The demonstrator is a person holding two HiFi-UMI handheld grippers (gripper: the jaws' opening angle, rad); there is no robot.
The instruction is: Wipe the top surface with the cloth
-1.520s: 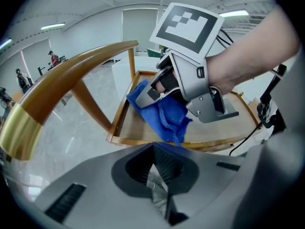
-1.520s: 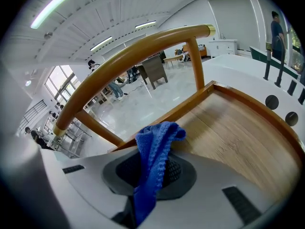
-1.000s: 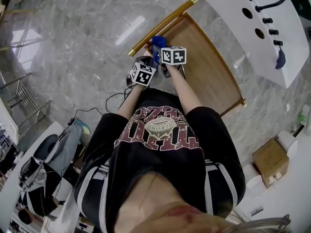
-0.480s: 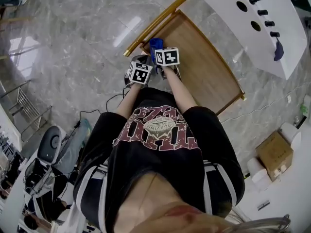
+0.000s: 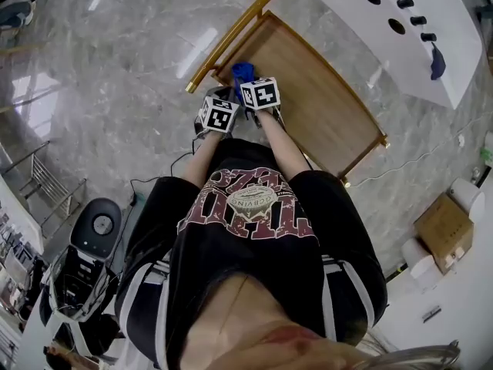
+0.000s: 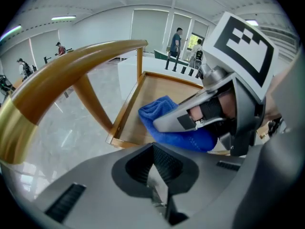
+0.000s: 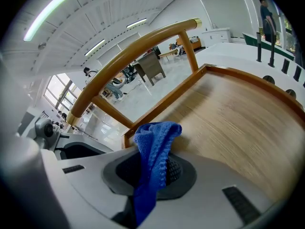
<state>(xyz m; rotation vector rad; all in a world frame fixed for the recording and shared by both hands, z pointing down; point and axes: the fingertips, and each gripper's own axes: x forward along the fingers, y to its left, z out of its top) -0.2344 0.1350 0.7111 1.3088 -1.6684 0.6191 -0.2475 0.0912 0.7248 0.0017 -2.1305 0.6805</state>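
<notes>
The wooden top point(image 5: 320, 106) with a raised rim and a curved golden rail point(image 5: 229, 38) lies in front of me. My right gripper point(image 7: 153, 170) is shut on a blue cloth point(image 7: 153, 144), which hangs bunched between its jaws above the top's near left corner point(image 7: 228, 123). The head view shows the cloth point(image 5: 243, 71) just beyond the right gripper's marker cube point(image 5: 259, 95). My left gripper point(image 6: 159, 175) is shut with nothing in it and hangs beside the right one, just off the top's left edge point(image 6: 125, 109). From there the cloth point(image 6: 164, 116) shows under the right gripper.
A white counter point(image 5: 416, 45) with dark holes and pegs stands beyond the top on the right. A cardboard box point(image 5: 445, 228) and white rolls sit on the floor at the right. Cables point(image 5: 173, 164) trail over the marble floor, and machines point(image 5: 85, 260) stand at the lower left.
Both grippers have drawn slightly back along the top toward me, the cloth still in the right one. The head view has shifted, so the top sits further left in it.
</notes>
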